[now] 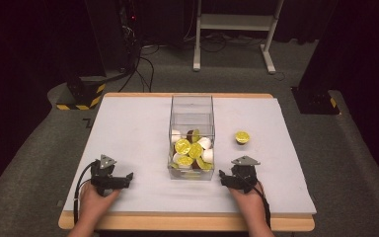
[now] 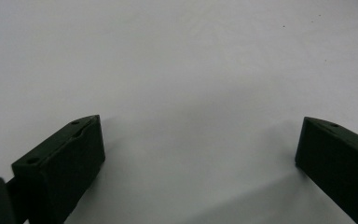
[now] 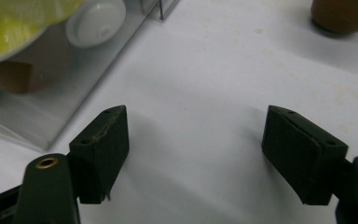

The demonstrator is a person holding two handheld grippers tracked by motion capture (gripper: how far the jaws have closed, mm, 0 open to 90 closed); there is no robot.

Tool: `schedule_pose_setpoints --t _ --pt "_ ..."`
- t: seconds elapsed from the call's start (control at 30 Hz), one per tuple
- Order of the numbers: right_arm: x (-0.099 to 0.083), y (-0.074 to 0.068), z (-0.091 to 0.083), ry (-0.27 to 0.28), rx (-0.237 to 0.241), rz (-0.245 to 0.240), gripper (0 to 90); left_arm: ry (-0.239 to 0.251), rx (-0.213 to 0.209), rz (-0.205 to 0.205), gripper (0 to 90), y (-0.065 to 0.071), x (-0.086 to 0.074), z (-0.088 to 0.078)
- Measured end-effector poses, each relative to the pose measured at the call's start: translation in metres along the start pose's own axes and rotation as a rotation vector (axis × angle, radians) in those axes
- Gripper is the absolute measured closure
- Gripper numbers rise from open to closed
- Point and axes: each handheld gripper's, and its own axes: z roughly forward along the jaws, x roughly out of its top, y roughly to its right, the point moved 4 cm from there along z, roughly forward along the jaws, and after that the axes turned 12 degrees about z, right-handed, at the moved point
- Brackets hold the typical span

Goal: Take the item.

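Resting low on the white table cover (image 1: 128, 128), both grippers sit near the person's edge, apparently at a waiting pose. The left gripper (image 2: 200, 154) has its jaws spread wide over bare cover, nothing between them. The right gripper (image 3: 196, 149) also stands open and empty, just beside the near corner of the clear rectangular plastic bin (image 1: 191, 106), which holds a heap of yellow-lidded and white coffee capsules (image 1: 191, 154). One loose yellow-topped brown capsule (image 1: 242, 137) stands apart on the cover, right of the bin and ahead of the right gripper, so it is probably the next one to go in.
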Motion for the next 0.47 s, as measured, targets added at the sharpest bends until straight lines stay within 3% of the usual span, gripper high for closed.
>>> schedule_pose_setpoints --t 0.1,0.47 --pt "-0.0016 -0.0025 -0.0010 0.020 -0.021 -0.013 25.0 0.003 0.001 -0.004 1.4 0.0003 0.0001 0.0001" --pt "0.0001 0.0007 0.0008 0.000 -0.002 0.013 21.6 0.004 0.001 -0.005 1.4 0.0004 0.0001 0.0001"
